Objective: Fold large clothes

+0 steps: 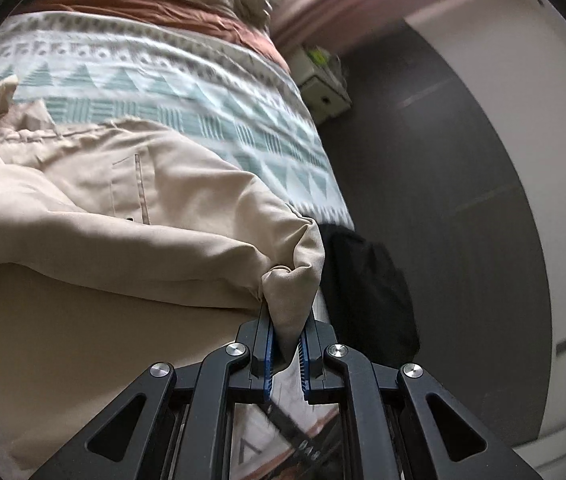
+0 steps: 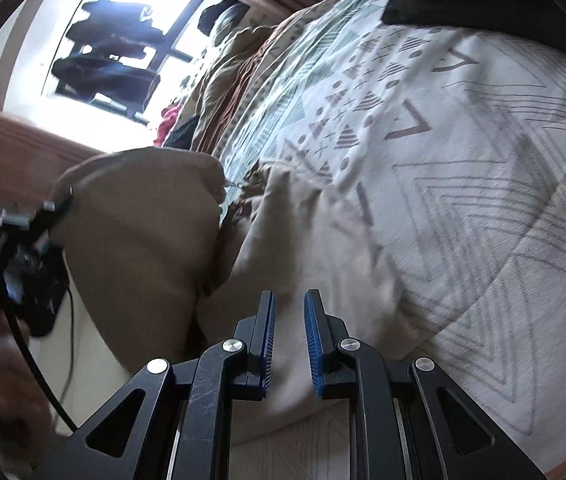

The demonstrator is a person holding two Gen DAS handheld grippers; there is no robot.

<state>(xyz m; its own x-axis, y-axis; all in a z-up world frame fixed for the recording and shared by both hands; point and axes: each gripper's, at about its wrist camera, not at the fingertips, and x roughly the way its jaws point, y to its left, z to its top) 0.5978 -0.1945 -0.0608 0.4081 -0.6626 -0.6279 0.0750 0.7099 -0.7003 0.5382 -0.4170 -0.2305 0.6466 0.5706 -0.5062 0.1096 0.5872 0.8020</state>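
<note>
A large beige garment lies across the patterned bedspread. My left gripper is shut on a bunched corner of it near the bed's edge, and the cloth rises in a fold from that corner. In the right wrist view the same garment spreads over the bedspread, with its lifted part hanging from the left gripper at the left. My right gripper stands narrowly closed, with beige cloth filling the gap between its blue pads.
Rumpled tan and rust bedding is piled at the bed's far end. A black cloth hangs over the bed's side above dark floor. A small cabinet stands by the bed. The window has dark clothes hanging in it.
</note>
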